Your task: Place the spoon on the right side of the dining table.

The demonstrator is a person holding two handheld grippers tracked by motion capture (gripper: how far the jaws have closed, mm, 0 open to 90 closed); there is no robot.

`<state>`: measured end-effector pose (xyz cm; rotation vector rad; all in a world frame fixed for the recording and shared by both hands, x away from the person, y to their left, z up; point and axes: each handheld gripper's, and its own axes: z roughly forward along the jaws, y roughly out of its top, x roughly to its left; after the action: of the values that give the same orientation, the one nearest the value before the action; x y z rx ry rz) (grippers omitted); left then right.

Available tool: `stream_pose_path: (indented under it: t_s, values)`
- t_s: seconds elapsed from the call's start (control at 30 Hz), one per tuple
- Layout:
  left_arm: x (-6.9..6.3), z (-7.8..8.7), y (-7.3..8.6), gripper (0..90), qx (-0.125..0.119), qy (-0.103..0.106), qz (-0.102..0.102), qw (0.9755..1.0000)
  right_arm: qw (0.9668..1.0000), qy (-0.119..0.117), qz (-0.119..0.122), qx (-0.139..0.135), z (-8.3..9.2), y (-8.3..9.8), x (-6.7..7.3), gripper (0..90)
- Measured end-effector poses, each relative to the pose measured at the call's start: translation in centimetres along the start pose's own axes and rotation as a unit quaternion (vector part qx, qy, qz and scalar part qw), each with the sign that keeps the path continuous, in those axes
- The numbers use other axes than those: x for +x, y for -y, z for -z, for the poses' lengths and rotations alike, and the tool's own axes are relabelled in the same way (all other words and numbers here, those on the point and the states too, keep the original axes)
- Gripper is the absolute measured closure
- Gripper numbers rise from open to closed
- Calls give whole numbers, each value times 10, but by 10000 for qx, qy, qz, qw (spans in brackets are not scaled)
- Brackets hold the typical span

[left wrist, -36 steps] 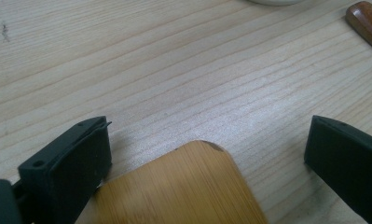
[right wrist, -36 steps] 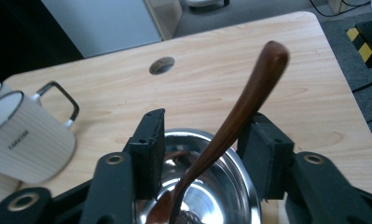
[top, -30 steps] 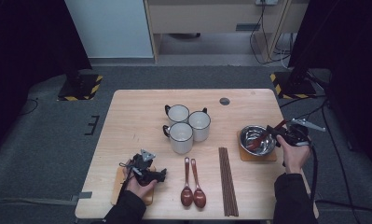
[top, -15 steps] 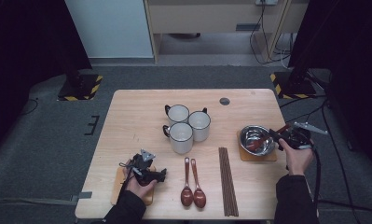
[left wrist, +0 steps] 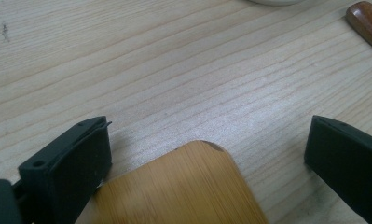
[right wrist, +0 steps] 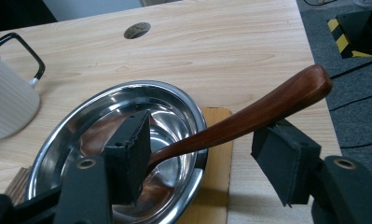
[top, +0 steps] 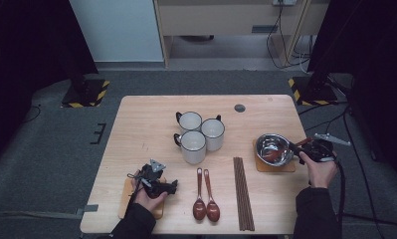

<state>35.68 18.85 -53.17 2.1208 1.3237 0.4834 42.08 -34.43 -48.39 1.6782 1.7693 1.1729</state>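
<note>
At the lower left of the high view, the left hand-held gripper (top: 172,186) is resting over a bamboo coaster (top: 127,200) on the surface (top: 146,124); in the left gripper view its jaws are standing wide apart, with the coaster's rounded corner (left wrist: 193,186) lying between them and nothing pinched. Toward the middle, three white mugs (top: 200,135) are clustering together, and below them two wooden spoons (top: 206,196) and a bundle of dark chopsticks (top: 243,191) are lying side by side. At the right, a steel bowl (top: 265,142) is sitting on a second coaster (top: 285,167), and a wooden spoon (right wrist: 267,105) is leaning in it, handle over the rim. The right hand-held gripper (right wrist: 207,154) is straddling that handle, its jaws having just been opening; the left pad is sitting right against the handle, the right pad clear of it.
</note>
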Motion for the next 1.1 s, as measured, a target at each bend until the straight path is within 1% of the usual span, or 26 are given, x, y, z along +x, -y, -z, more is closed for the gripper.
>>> stream_pose_path:
  t_s: [0.2,0.3,0.4,0.67,0.73,1.0,1.1]
  values:
    - [0,0,0,0,0,0,-1,10000,10000,24,24,8,2,3,-3,371]
    - [0,0,0,0,1,0,-2,10000,10000,23,73,5,3,4,-3,368]
    - [0,0,0,0,1,0,-1,10000,10000,14,63,48,4,6,-3,358]
    - [0,0,0,0,1,0,-1,10000,9997,57,161,162,5,11,-4,341]
    - [0,0,0,0,1,0,-1,10000,9997,56,147,211,6,13,-4,339]
    - [0,0,0,0,1,0,-1,10000,9995,22,178,242,8,17,-5,327]
    - [0,0,0,0,1,0,-1,10000,9996,36,157,252,9,18,-5,324]
